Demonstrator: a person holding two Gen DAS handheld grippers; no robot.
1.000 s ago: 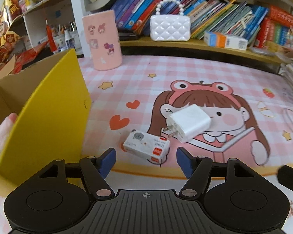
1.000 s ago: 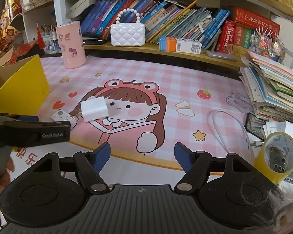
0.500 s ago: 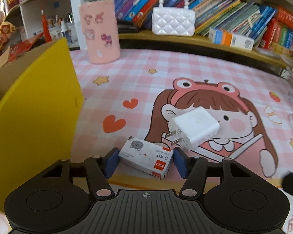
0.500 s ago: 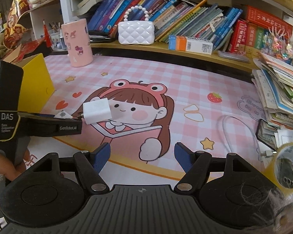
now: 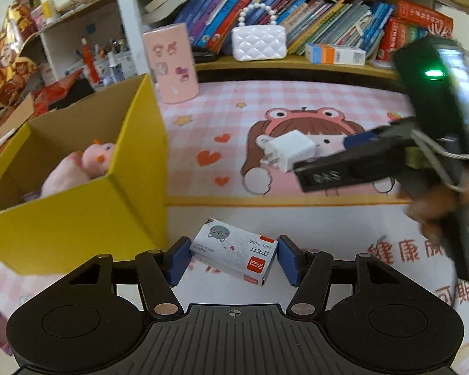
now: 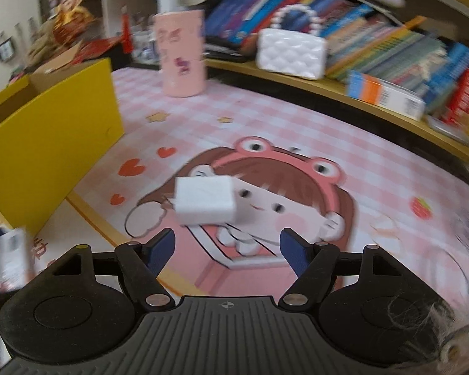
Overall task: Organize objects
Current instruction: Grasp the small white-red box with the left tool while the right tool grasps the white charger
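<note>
Left wrist view: left tongs (image 5: 233, 257) clamp the staple box (image 5: 234, 250) for transfer to the yellow box (image 5: 78, 218), while the right tongs (image 6: 226, 247) stand open, having just widened, before the white charger (image 6: 204, 203).

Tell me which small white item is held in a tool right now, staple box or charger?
The staple box, clamped in the left tool. The charger lies free on the mat ahead of the open right tool.

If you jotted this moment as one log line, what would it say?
left gripper: shut on staple box, lifted beside yellow box | right gripper: open, nearing white charger, jaws just widened, nothing between them
</note>
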